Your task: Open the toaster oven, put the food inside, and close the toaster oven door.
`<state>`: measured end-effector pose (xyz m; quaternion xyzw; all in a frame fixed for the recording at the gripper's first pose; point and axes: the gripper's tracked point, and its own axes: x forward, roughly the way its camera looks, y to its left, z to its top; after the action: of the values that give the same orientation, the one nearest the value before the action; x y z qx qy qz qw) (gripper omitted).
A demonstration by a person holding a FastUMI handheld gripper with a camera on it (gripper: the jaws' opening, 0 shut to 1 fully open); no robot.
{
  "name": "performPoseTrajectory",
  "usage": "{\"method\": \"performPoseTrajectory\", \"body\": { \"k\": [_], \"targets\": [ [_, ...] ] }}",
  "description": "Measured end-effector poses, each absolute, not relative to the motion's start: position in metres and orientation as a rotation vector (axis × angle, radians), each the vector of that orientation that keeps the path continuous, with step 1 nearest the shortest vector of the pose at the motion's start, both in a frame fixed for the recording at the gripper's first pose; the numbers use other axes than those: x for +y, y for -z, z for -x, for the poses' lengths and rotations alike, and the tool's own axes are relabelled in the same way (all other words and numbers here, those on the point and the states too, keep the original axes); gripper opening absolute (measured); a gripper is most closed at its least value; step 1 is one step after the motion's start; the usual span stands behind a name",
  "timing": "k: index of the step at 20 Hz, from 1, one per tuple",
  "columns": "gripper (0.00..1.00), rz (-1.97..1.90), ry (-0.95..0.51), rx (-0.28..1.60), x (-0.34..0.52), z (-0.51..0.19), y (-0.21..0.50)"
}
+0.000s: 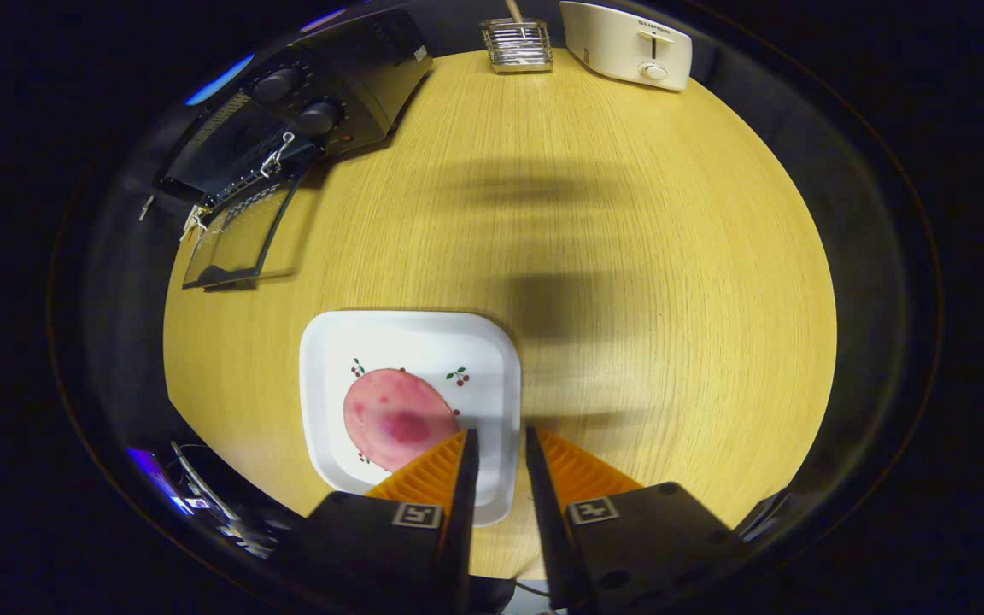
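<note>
Since the oven (287, 128) door (236, 239) already lies open, the gripper (496, 440) hovers over the plate (411, 342) edge, fingers slightly apart and empty — food (394, 414) just beside them, ready for pickup.

place: mock kitchen booth | I see: round wooden table (629, 256), toaster oven (321, 102), pop-up toaster (629, 43), wire holder (518, 44), plate (424, 342)

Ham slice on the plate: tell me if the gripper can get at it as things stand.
Probably yes. The ham slice lies bare on the plate, just ahead of and beside the gripper, whose fingers stand slightly apart on nothing. Nothing covers it, though it lies flat.
</note>
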<state>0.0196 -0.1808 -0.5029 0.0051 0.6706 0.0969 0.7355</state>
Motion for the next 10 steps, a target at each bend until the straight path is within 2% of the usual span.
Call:
{"method": "performPoseTrajectory", "body": {
  "k": [1,4,10],
  "targets": [
    [0.18,-0.032,-0.223,1.480,-0.180,-0.017,0.505],
    [0.06,-0.147,-0.291,1.522,-0.178,-0.011,0.511],
    [0.05,-0.503,-0.281,1.465,-0.170,-0.005,0.491]
  ]
}}
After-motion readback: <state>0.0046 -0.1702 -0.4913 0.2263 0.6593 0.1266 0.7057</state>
